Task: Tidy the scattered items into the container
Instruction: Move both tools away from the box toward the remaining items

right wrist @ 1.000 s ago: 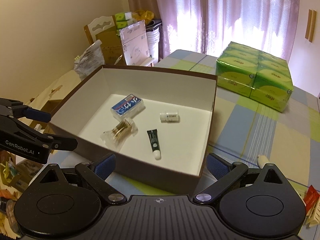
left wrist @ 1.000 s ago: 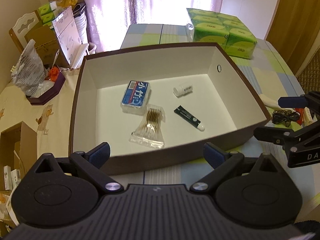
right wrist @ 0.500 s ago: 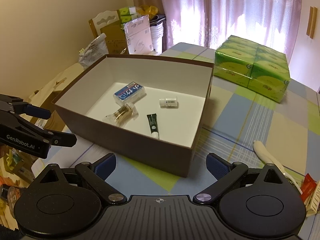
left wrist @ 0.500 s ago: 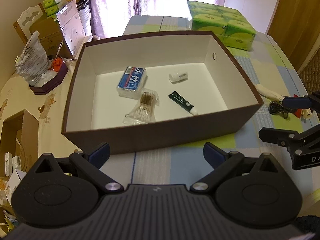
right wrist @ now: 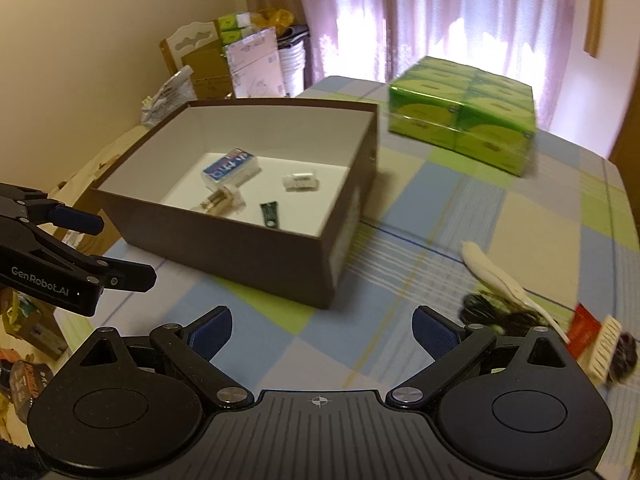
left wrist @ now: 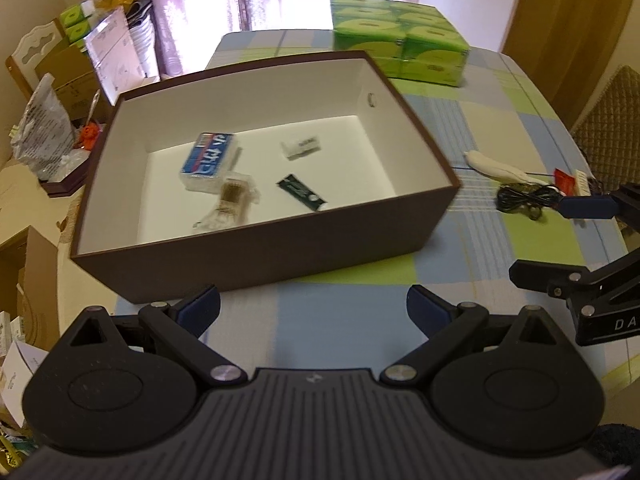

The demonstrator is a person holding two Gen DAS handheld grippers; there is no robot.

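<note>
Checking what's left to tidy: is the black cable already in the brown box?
No, the black cable lies on the tablecloth, outside the brown box, beside the white brush.

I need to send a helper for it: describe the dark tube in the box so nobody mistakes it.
Start at the brown box on the checked tablecloth. On its white floor, near the front wall, lies the dark green tube, flat and slanted. Its neighbours are a blue packet, a clear bag of cotton swabs and a small white bottle; only the tube is dark and slim.
</note>
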